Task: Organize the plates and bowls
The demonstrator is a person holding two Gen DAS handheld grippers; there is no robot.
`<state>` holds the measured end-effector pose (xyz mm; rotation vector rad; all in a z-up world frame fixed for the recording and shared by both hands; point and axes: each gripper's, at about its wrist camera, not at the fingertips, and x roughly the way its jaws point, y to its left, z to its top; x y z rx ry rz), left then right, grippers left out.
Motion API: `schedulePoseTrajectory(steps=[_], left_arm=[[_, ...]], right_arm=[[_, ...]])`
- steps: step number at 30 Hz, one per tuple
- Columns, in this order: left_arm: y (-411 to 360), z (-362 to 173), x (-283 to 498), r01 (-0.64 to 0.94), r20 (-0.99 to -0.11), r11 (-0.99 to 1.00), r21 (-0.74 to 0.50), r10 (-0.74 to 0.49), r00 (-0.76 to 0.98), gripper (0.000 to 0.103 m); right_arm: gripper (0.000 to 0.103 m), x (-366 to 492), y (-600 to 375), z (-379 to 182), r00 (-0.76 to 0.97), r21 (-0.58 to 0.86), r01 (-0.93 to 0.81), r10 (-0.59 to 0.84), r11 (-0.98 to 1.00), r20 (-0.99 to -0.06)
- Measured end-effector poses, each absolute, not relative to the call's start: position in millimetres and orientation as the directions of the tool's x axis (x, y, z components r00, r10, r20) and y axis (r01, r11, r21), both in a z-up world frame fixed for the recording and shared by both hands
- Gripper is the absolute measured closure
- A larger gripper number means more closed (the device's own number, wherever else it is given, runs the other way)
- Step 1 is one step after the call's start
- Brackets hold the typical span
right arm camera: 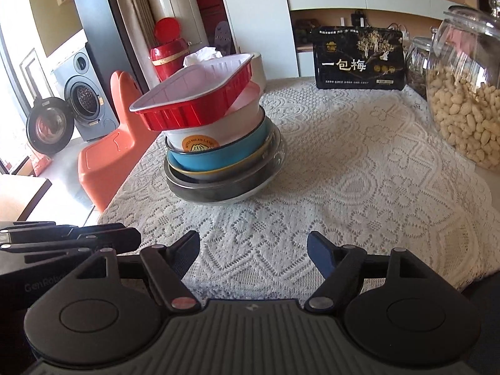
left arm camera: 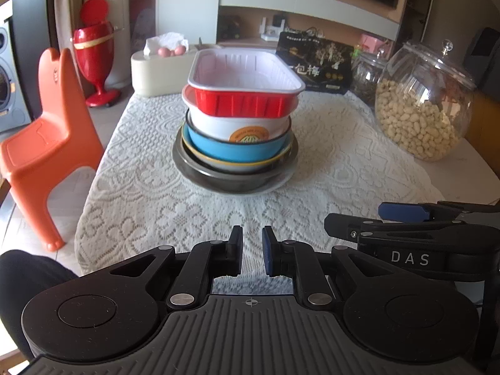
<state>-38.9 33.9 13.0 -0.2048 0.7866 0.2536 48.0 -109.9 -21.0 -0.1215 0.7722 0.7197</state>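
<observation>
A stack of dishes stands mid-table on the lace cloth. From the top: a red rectangular tray with white inside, tilted; a white paper bowl; a blue bowl; a dark bowl; a pale plate rim at the bottom. My left gripper is nearly shut and empty, near the table's front edge. My right gripper is open and empty, in front of the stack. Each gripper shows in the other's view.
A large glass jar of peanuts stands at the right, a smaller jar behind it. A black box and a cream tissue holder stand at the back. An orange chair is left of the table.
</observation>
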Motion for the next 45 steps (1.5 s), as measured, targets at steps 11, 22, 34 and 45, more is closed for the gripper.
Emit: schedulePoseTrajectory(steps=[11,22,34,45], left_arm=[[36.9,13.9,-41.1,-0.304,-0.719,0.947,-0.102,0.141,0.680,0.087],[35.9,16.2,-43.7,-0.295,-0.710,0.949,-0.107,0.135,0.691,0.087],[36.5,17.9,-45.2,-0.295,-0.706,0.949,-0.111,0.134,0.696,0.087],[36.0,19.4,-45.8,-0.297,-0.704,0.948,-0.115,0.133,0.698,0.087]], right_arm=[[0.027,45.7,-106.2,-21.1,0.492,0.141,-0.643,0.546,0.753,-0.678],[0.027,43.5,-107.1,-18.4,0.503,0.132,-0.645,0.548,0.753,-0.669],[0.027,42.9,-107.0,-18.3,0.504,0.131,-0.645,0.548,0.753,-0.668],[0.027,41.6,-106.2,-16.5,0.497,0.131,-0.653,0.553,0.746,-0.669]])
